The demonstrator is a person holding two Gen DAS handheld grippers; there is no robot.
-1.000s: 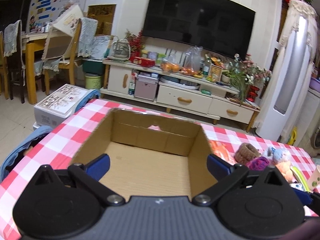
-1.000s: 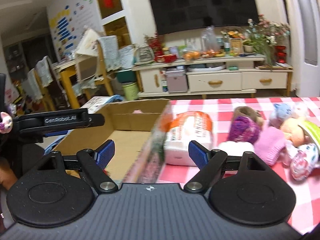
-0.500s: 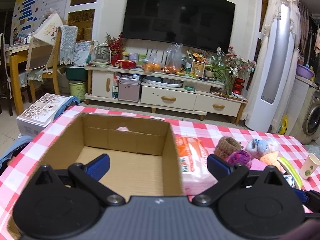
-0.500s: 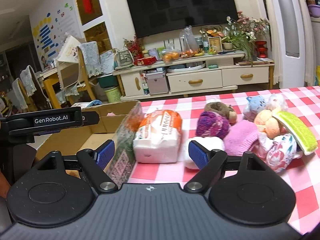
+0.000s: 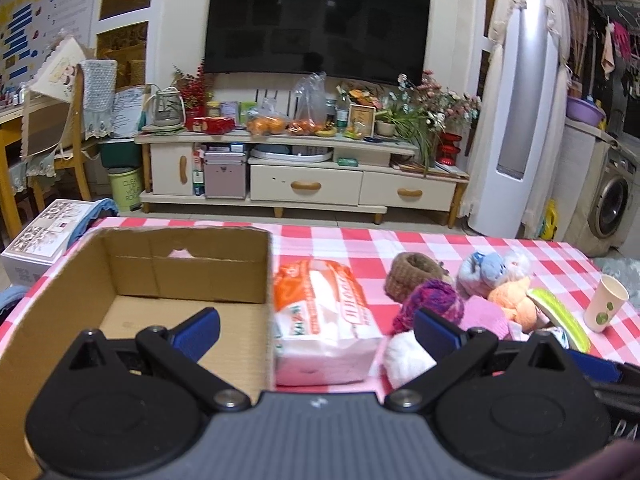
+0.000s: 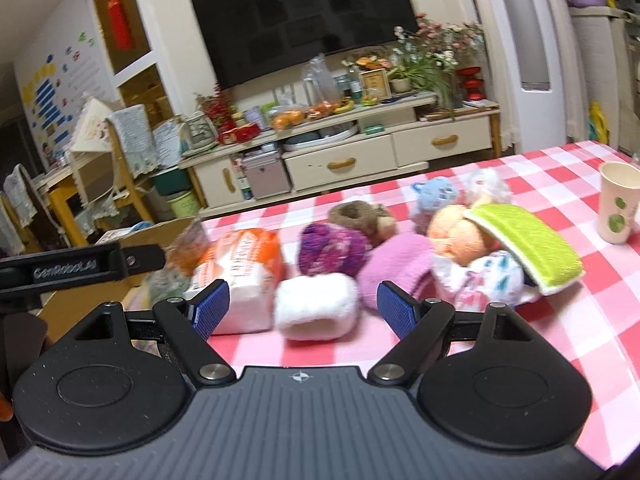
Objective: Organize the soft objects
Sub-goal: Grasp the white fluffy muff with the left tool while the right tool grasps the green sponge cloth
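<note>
An open, empty cardboard box (image 5: 180, 276) stands on the checked table at the left. A tissue pack (image 5: 324, 320) (image 6: 240, 272) lies beside its right wall. To the right is a heap of soft things: white yarn (image 6: 316, 312), purple yarn (image 6: 332, 248), a brown knit piece (image 5: 416, 272), a pink cloth (image 6: 396, 268), plush toys (image 6: 456, 236) and a green sponge (image 6: 524, 248). My left gripper (image 5: 316, 332) is open, above the box's right wall and the tissue pack. My right gripper (image 6: 304, 312) is open, with the white yarn just ahead between its fingers.
A paper cup (image 6: 618, 208) stands on the table at the right, also in the left wrist view (image 5: 606, 308). Beyond the table's far edge are a TV cabinet (image 5: 304, 176), chairs and a box on the floor at the left (image 5: 44, 232).
Both grippers have swung right. The left view went from the box centre to its right wall and the tissue pack. The right gripper moved from the box edge to the white yarn.
</note>
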